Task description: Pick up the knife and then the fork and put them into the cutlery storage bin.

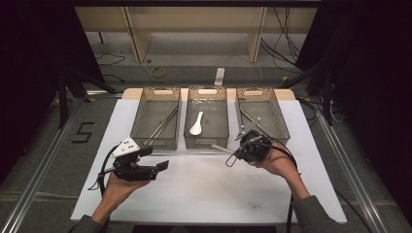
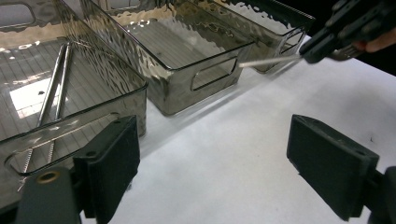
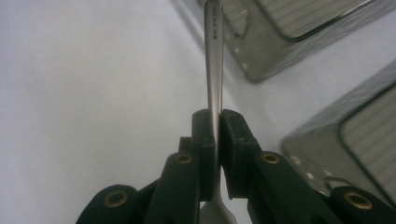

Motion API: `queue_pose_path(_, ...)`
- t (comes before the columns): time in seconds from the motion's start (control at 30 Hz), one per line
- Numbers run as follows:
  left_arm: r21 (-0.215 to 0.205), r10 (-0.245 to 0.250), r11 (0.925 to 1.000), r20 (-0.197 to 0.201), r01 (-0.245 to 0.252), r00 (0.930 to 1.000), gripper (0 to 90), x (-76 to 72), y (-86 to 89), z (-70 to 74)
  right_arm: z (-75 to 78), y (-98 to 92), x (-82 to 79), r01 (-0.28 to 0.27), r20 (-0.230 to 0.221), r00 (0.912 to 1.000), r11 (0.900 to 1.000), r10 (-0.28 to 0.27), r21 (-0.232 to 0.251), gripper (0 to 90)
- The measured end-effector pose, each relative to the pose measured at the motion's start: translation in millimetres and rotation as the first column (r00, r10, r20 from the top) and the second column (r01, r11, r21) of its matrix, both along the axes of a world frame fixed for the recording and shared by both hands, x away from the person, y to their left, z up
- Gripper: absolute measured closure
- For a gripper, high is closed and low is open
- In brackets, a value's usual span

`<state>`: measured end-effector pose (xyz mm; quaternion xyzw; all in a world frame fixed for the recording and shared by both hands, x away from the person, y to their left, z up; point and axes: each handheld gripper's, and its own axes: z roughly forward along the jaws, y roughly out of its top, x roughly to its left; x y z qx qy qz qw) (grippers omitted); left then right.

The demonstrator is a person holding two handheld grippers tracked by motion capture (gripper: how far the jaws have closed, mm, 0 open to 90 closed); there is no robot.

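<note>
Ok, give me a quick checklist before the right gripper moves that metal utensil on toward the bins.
1. Grip: right gripper shut on the metal utensil, handle clamped between the pads: ok.
2. Utensil type: the working end is hidden by the jaws: cannot tell.
3. Clearance: the utensil is in the air in front of the middle bin, apart from its wall: ok.
4. Bin contents: left bin holds long metal rods, the middle bin a white spoon, right bin metal cutlery; matching bin: cannot tell.
5. Left gripper open, holding nothing, over the white mat, away from the path: ok.
</note>
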<state>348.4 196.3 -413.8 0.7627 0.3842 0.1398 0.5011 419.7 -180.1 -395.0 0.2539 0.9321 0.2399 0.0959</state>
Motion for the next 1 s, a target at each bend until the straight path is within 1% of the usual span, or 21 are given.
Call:
queue_pose_path(0.13,-0.001,0.003,1.0000,-0.001,-0.003,1.0000,16.8,-0.1,0.1,-0.2,12.9,-11.2,4.4,0.022,0.027,0.9994,1.000,-0.023,0.016,85.4)
queue_pose_path(0.17,0.000,0.006,1.0000,-0.004,-0.006,1.0000,16.8,0.3,0.4,-0.7,16.6,-13.9,5.5,0.041,0.044,0.9981,0.999,-0.043,0.026,85.4)
queue_pose_path(0.23,-0.004,0.014,0.9999,-0.010,-0.014,0.9999,16.8,1.4,0.9,-1.8,24.8,-20.6,8.8,0.046,0.055,0.9973,0.998,-0.048,0.044,85.4)
queue_pose_path(0.27,-0.004,0.017,0.9998,-0.011,-0.017,0.9998,16.8,1.7,1.4,-2.1,28.9,-23.3,10.2,0.064,0.064,0.9957,0.996,-0.067,0.054,85.4)
queue_pose_path(0.37,-0.005,0.018,0.9998,-0.011,-0.018,0.9998,16.8,1.8,2.1,-1.8,39.0,-30.9,18.7,0.084,0.076,0.9931,0.994,-0.090,0.075,85.4)
queue_pose_path(0.4,-0.004,0.017,0.9998,-0.012,-0.017,0.9998,16.9,1.7,2.1,-1.6,42.1,-33.0,21.8,0.097,0.071,0.9922,0.993,-0.102,0.074,85.3)
queue_pose_path(0.43,-0.006,0.018,0.9998,-0.011,-0.018,0.9998,16.8,1.7,1.8,-1.7,44.3,-35.2,25.8,0.104,0.081,0.9906,0.991,-0.110,0.082,85.3)
queue_pose_path(0.5,-0.004,0.016,0.9999,-0.013,-0.016,0.9998,16.9,1.9,1.6,-1.9,47.7,-39.8,34.6,0.129,0.086,0.9867,0.987,-0.138,0.098,85.3)
queue_pose_path(0.53,-0.002,0.016,0.9999,-0.013,-0.016,0.9998,16.9,2.0,1.5,-2.1,48.9,-41.9,39.0,0.151,0.090,0.9828,0.983,-0.161,0.105,85.3)
queue_pose_path(0.63,-0.003,0.016,0.9999,-0.013,-0.016,0.9998,16.9,2.2,1.6,-2.0,49.7,-47.9,53.5,0.187,0.097,0.9753,0.976,-0.198,0.116,85.3)
queue_pose_path(0.7,-0.004,0.015,0.9999,-0.013,-0.015,0.9998,16.9,2.1,2.0,-1.7,49.5,-51.0,62.3,0.211,0.089,0.9712,0.971,-0.221,0.112,85.3)
queue_pose_path(0.87,-0.008,0.016,0.9998,-0.010,-0.016,0.9998,17.0,2.2,2.4,-1.4,46.2,-54.2,81.3,0.263,0.084,0.9591,0.960,-0.270,0.093,85.4)
queue_pose_path(1.0,-0.016,0.017,0.9997,-0.007,-0.017,0.9998,16.9,1.9,3.2,-0.9,43.1,-57.1,93.6,0.300,0.083,0.9474,0.948,-0.309,0.102,85.3)
